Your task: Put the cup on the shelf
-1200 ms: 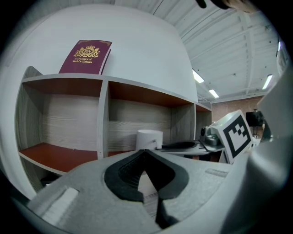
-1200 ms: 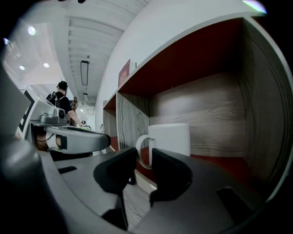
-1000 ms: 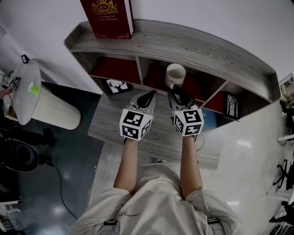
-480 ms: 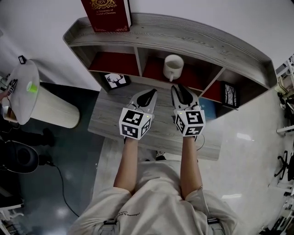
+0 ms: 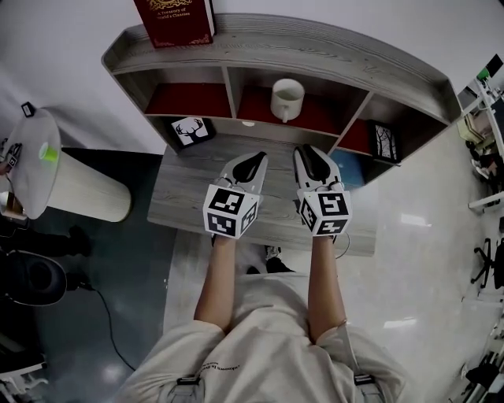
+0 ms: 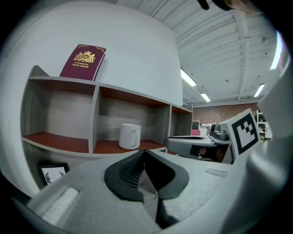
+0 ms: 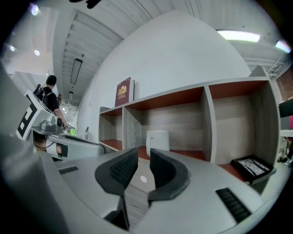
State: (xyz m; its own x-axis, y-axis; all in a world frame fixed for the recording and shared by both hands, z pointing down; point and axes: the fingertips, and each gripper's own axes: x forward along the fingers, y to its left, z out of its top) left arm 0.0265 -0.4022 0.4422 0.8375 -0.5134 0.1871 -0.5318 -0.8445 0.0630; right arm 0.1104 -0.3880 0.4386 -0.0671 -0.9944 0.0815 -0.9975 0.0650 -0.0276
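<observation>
A white cup stands upright in the middle compartment of the grey shelf, on its red floor, with nothing touching it. It also shows ahead in the left gripper view as the cup and in the right gripper view as the cup. My right gripper hovers over the desk, short of the shelf. Its jaws have just been closing and stand a little apart, as the right gripper shows, with nothing between them. My left gripper is beside it, tips together and empty, as the left gripper shows.
A red book stands on the shelf top at the left. A deer picture leans under the left compartment, and a tree picture lies in the right one. The grey desk lies below the grippers. A round white table is far left.
Both grippers have drawn back from the shelf toward the person. The gap between the right gripper and the cup has grown, and the right jaws are narrower. The cup stays put.
</observation>
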